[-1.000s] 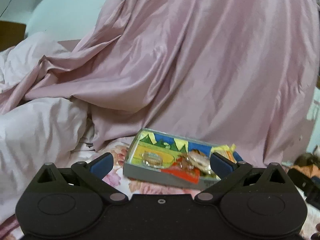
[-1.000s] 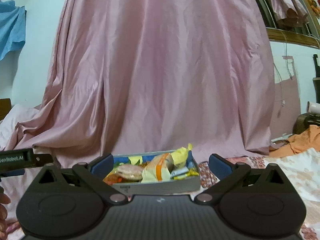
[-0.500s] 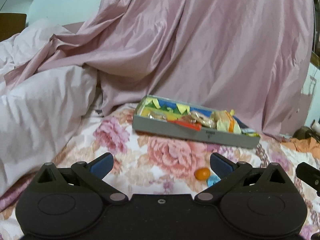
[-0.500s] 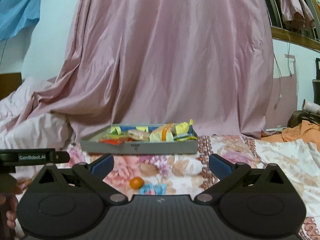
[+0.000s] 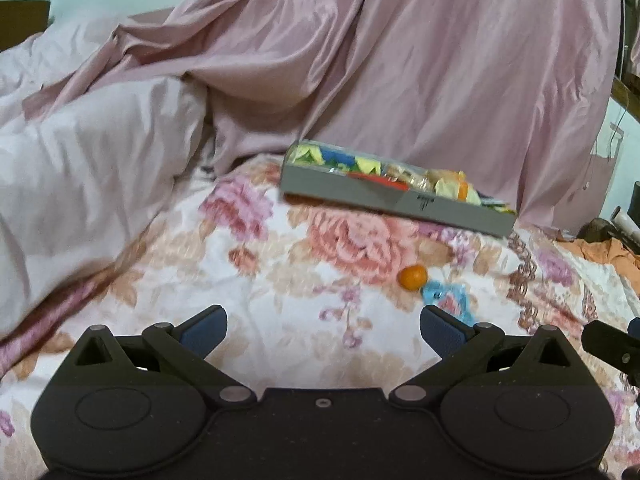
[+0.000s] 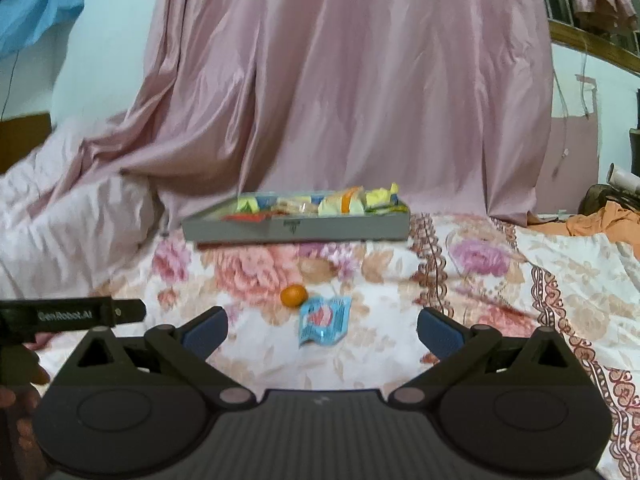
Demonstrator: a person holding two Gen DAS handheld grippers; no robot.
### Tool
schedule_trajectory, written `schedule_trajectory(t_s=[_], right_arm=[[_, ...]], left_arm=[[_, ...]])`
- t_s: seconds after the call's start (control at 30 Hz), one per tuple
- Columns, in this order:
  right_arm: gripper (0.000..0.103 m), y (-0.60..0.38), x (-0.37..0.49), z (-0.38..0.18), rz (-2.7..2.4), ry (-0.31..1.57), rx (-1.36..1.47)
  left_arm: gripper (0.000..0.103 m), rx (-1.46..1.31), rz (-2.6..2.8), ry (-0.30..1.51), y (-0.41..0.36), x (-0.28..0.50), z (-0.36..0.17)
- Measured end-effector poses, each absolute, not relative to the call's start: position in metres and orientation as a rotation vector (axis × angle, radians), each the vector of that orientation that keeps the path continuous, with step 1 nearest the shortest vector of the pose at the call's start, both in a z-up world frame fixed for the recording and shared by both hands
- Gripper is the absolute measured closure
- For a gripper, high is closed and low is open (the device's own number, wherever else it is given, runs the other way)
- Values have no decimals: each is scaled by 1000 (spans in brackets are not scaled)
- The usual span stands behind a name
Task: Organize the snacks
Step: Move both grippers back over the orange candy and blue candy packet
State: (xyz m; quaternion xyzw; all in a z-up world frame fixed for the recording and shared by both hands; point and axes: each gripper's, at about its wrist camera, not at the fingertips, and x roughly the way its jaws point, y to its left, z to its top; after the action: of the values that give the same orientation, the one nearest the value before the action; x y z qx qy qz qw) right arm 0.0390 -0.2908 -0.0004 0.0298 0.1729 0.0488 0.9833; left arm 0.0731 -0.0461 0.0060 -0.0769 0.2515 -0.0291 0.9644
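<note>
tray [image 6: 352, 229] was grey | fruit [image 6: 293, 295] orange | packet [image 6: 323, 319] light blue | bedsheet [image 6: 480, 280] pink-floral on white | curtain [image 6: 360, 80] pink

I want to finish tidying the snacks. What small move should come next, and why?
Probably lower the right tool onto the blue packet. It lies loose on the bedspread beside the small orange, outside the grey tray, and sits between the open, empty fingers.

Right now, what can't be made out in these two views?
- Gray tray: its front wall hides the lower snacks in both views.
- Blue packet: print too blurred to read; in the left wrist view the fingertip covers part.
- Orange fruit: kind unclear, small and blurred.
- Hand: cut off by the right wrist view's left edge.
</note>
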Motion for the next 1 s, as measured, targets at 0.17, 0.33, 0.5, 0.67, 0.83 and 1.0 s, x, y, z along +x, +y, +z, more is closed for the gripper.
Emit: schedule_trajectory(t_s=[0.17, 0.33, 0.5, 0.67, 0.83, 1.0], right_arm=[[0, -278, 48, -11, 68, 428, -10], [0, -267, 60, -23, 66, 502, -68], [0, -262, 70, -33, 64, 561, -74], [0, -261, 80, -40, 57, 613, -67], [0, -258, 90, -44, 71, 646, -80], [0, -251, 99, -43, 81, 616, -163]], left_arm=[[1, -160, -60, 563, -36, 73, -7], [1, -152, -51, 594, -28, 78, -17], [1, -97, -78, 604, -26, 84, -24], [1, -24, -104, 592, -28, 92, -27], [1, 31, -126, 592, -32, 101, -30], [1, 51, -119, 604, -36, 115, -34]])
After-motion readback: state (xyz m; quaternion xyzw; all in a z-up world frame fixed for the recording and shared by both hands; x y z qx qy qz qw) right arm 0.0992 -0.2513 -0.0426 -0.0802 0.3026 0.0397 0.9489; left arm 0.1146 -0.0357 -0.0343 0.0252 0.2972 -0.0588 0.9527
